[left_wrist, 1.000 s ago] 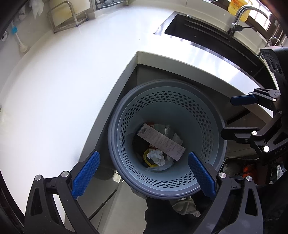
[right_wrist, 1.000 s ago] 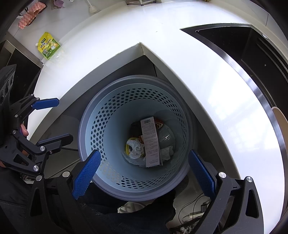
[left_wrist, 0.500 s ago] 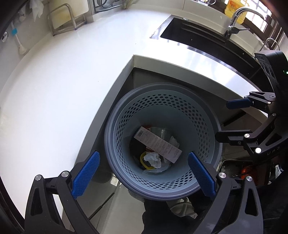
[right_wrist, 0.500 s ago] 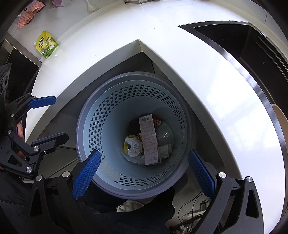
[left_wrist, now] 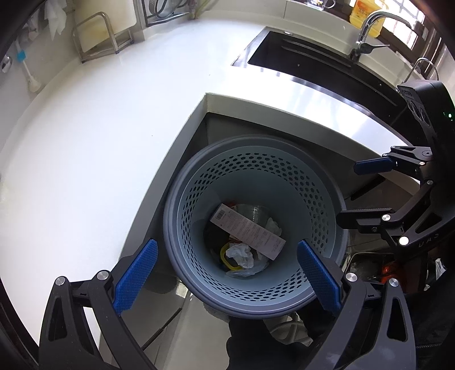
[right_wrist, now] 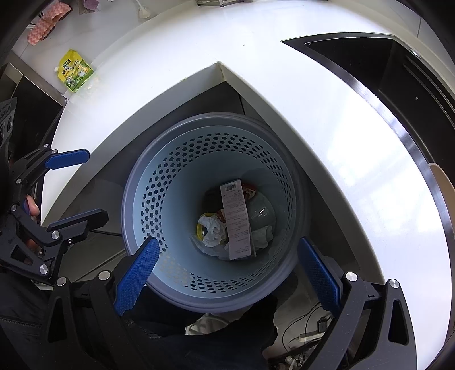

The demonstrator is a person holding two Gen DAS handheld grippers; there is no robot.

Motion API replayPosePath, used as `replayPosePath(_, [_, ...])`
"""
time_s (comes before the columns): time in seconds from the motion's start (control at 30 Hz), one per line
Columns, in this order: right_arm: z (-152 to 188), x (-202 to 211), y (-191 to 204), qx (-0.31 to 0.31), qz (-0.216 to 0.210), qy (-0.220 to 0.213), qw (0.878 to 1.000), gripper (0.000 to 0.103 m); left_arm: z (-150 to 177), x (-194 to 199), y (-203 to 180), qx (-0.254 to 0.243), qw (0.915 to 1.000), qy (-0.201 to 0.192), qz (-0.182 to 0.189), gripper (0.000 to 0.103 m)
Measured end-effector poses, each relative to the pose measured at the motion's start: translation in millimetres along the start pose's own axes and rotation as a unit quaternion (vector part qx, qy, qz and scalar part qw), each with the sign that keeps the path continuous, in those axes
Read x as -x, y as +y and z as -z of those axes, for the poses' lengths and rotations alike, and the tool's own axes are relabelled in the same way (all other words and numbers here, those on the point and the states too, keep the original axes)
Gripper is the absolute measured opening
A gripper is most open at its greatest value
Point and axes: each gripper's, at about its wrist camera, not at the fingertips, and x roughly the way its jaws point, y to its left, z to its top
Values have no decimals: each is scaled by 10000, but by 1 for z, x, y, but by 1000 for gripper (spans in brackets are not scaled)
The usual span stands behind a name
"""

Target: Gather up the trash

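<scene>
Closest to me, the left gripper [left_wrist: 226, 277] hangs above the bin with its blue-padded fingers [left_wrist: 136, 273] spread wide and nothing between them; the right gripper [right_wrist: 226, 277] beside it is just as wide open and just as empty. Both are poised over the round blue-grey perforated plastic waste basket [left_wrist: 321, 193], which stands on the floor in the inner corner of the white L-shaped counter [left_wrist: 85, 136].

Down at the bottom of the basket lies the collected trash: a long white printed receipt with a barcode [left_wrist: 247, 227] on top, a crumpled white tissue [left_wrist: 241, 253] over a yellow ring-shaped scrap [left_wrist: 224, 256], and a clear plastic piece [left_wrist: 254, 212] behind them.

Over the last second the basket has slid lower and farther off in both views, so the grippers look to be rising away from it. I take that as the drop being finished and the hands freed for the next piece.

Farther out on the counter, a yellow-green printed pouch [right_wrist: 75, 71] lies near the far edge, well apart from the basket; it seems a likely next pick. Beyond that sit the dark sink [left_wrist: 307, 57] and chrome tap [left_wrist: 369, 25].
</scene>
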Motion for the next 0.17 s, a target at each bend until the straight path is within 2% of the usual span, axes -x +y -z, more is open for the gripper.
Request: replayPosePath(0.17, [-1,1,-1,8,-8,-10,10000,93,0,-2,0,-8,9999,65,78,96])
